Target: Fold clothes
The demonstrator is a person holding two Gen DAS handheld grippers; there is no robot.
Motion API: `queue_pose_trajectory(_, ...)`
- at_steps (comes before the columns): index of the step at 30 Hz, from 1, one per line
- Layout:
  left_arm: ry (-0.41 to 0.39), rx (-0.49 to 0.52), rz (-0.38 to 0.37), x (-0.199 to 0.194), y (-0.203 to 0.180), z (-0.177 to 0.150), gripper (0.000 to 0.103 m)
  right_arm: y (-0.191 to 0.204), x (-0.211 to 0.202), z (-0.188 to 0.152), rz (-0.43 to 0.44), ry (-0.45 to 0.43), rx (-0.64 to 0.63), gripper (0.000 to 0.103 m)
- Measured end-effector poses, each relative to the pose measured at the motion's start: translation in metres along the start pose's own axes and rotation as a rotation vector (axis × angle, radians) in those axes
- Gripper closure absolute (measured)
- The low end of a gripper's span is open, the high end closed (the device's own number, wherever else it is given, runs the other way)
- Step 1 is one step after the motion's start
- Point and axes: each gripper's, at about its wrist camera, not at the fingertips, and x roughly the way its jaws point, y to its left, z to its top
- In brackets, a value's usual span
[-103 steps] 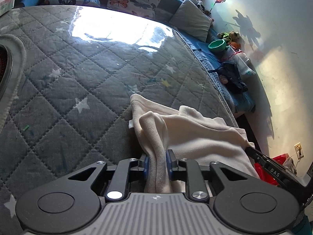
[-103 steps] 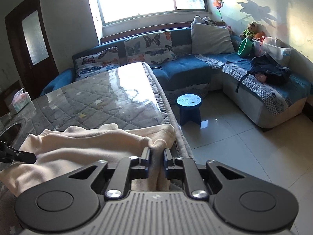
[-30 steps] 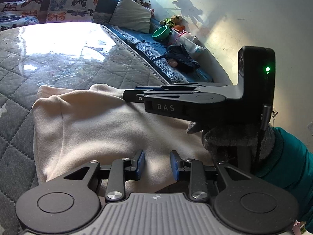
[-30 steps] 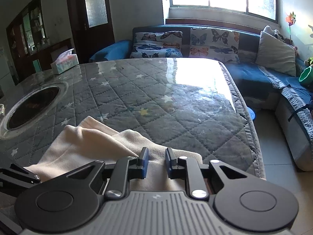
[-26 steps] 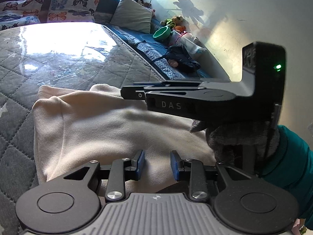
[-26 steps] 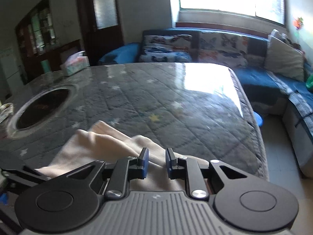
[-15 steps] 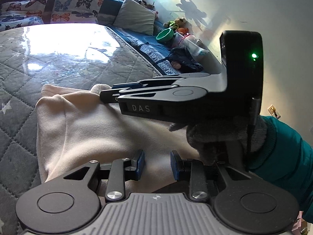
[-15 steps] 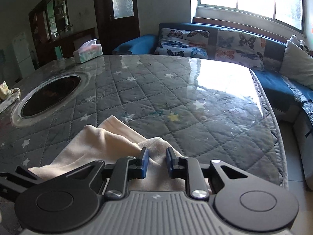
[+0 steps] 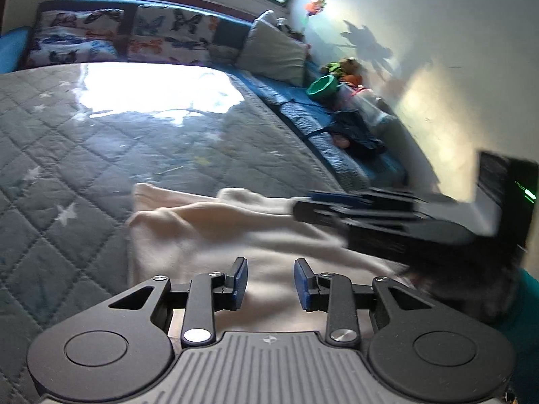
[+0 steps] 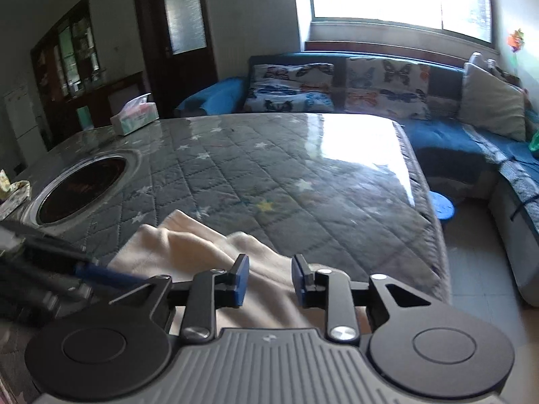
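Note:
A cream garment [image 9: 209, 235] lies bunched and partly folded near the front edge of the grey quilted table [image 9: 84, 155]. It also shows in the right wrist view [image 10: 188, 252]. My left gripper [image 9: 271, 282] is open and empty just above the cloth's near part. My right gripper [image 10: 269, 279] is open and empty over the cloth's right end. In the left wrist view the right gripper [image 9: 353, 208] appears blurred at the right, above the garment. The left gripper's blue fingertip [image 10: 101, 274] shows at the left of the right wrist view.
A round dark inset [image 10: 81, 188] sits in the table at the left, with a tissue box [image 10: 134, 119] behind it. A blue sofa with butterfly cushions [image 10: 337, 84] wraps the far and right sides. A blue stool [image 10: 441, 207] stands on the floor beyond the table's right edge.
Both grippers have let go of the garment and opened wider. The right gripper has pulled back to the right and is blurred with motion. The cloth lies on the table.

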Motion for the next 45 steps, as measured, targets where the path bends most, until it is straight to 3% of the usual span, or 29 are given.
queue_pose_trajectory(21, -0.016, 0.091, 0.031, -0.027, 0.024, -0.027, 0.069, 0.028, -0.063, -0.063, -0.107, -0.06, 0.08, 0.061)
queue_pose_trajectory(29, -0.026, 0.13, 0.031, -0.038, 0.015, -0.034, 0.05, 0.053, -0.066, -0.071, -0.132, -0.055, 0.053, 0.048)
queue_pose_trajectory(33, -0.029, 0.139, 0.031, -0.044, 0.013, -0.037, 0.046, 0.061, -0.067, -0.076, -0.146, -0.06, 0.072, 0.042)
queue_pose_trajectory(35, -0.03, 0.146, 0.035, -0.047, 0.012, -0.039, 0.038, 0.064, -0.068, -0.078, -0.152, -0.063, 0.079, 0.04)
queue_pose_trajectory(39, -0.042, 0.159, 0.051, -0.052, 0.012, -0.043, 0.031, 0.07, -0.069, -0.081, -0.168, -0.066, 0.087, 0.03)
queue_pose_trajectory(45, -0.054, 0.148, 0.054, -0.06, 0.015, -0.05, 0.015, 0.079, -0.072, -0.084, -0.192, -0.068, 0.093, 0.025)
